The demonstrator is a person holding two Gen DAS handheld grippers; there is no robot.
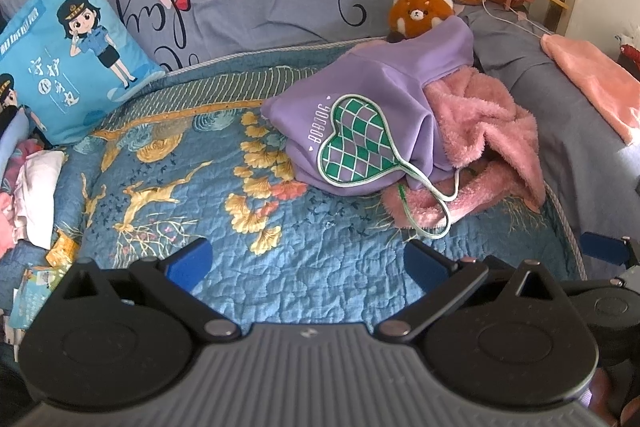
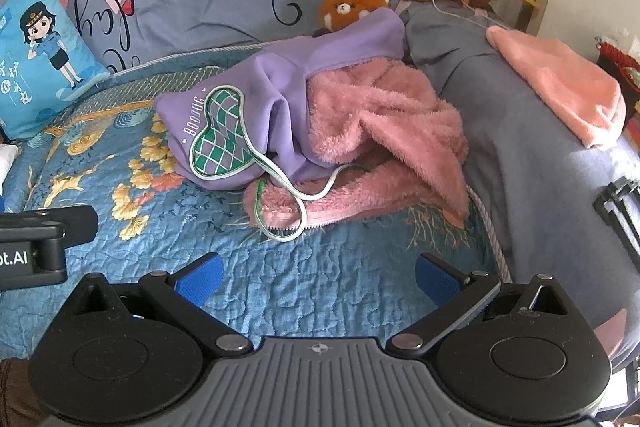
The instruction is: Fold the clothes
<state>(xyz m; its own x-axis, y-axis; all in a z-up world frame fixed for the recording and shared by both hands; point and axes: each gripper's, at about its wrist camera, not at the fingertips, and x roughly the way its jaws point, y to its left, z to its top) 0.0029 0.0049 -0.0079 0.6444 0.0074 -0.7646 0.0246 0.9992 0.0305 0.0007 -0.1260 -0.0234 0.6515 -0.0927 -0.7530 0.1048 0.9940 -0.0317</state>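
Note:
A purple sweatshirt with a green checked heart patch lies crumpled on the blue quilt, over a fluffy pink garment. Both also show in the right wrist view: the sweatshirt and the pink garment. My left gripper is open and empty, hovering over the quilt in front of the pile. My right gripper is open and empty, also short of the clothes. The left gripper's body shows at the right view's left edge.
A blue cartoon cushion leans at the back left. A red panda plush sits behind the sweatshirt. A folded salmon cloth lies on the grey sofa cover at right. Loose clothes sit at the far left.

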